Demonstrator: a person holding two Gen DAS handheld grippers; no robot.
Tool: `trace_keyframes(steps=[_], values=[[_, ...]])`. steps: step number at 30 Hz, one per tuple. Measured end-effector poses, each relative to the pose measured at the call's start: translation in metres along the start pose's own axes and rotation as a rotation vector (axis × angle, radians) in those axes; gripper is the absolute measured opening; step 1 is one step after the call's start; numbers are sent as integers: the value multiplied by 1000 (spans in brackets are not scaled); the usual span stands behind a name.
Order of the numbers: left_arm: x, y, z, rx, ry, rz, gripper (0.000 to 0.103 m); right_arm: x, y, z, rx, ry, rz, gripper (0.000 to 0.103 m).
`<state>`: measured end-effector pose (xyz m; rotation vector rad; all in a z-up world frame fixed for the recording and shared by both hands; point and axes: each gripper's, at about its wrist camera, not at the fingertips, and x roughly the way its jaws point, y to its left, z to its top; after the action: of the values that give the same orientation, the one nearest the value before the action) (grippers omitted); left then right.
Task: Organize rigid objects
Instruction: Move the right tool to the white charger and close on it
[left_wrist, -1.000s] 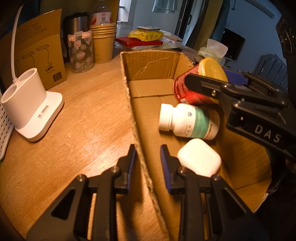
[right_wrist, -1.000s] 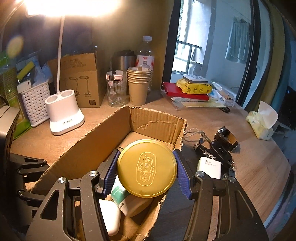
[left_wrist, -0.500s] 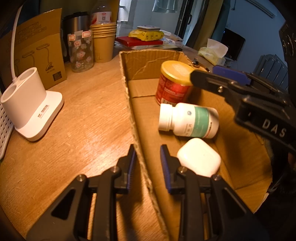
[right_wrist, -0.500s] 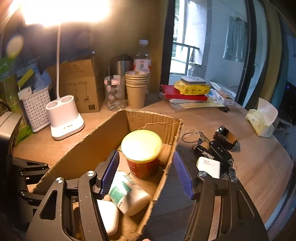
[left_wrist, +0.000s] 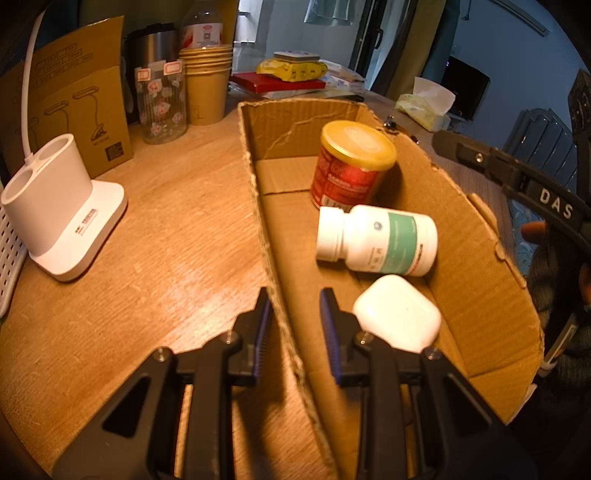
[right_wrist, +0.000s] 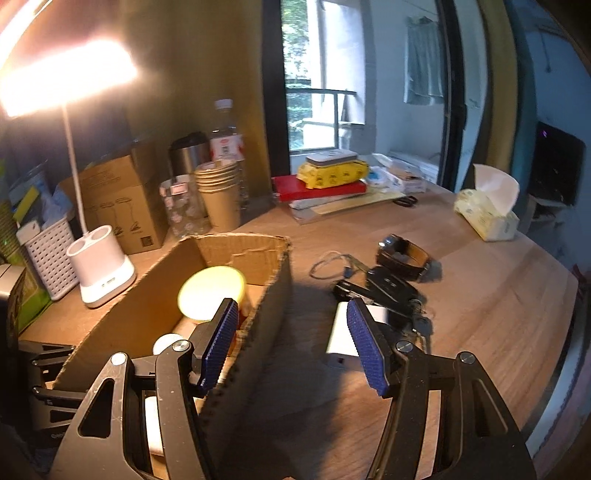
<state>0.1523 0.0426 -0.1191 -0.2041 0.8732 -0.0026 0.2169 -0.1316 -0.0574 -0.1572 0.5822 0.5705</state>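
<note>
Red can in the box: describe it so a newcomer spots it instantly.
Find the open cardboard box on the wooden table. The red can stands upright at the far end of the box. Unlike the white pill bottle lying on its side and the white earbud case nearer the camera, it has a yellow lid.

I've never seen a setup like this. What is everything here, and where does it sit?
table: one, wooden, under everything
cardboard box: one, brown, open, centre of table
tin: one, red with gold lid, upright at the box's far end
pill bottle: one, white and green, lying in box
earbud case: one, white, box's near end
lamp base: one, white, left of box
paper cups: one stack, tan, behind box
charger: one, white, right of box
tissue pack: one, yellow, far right
left gripper: black, blue pads, shut on the box's wall
right gripper: open, empty, jaws just been opening
</note>
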Motion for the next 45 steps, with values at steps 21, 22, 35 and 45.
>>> trace_keyframes(steps=[21,22,35,45], values=[[0,1,0,0,0,0,28,9,-32,-8,78,29,-58,64],[0,1,0,-1,0,0,28,10,-33,-9,80,32,-61,64],[0,1,1,-1,0,-1,28,44,-41,-9,56,107,-74,64],[0,1,1,-1,0,-1,28,67,-38,-6,26,183,-76,64]])
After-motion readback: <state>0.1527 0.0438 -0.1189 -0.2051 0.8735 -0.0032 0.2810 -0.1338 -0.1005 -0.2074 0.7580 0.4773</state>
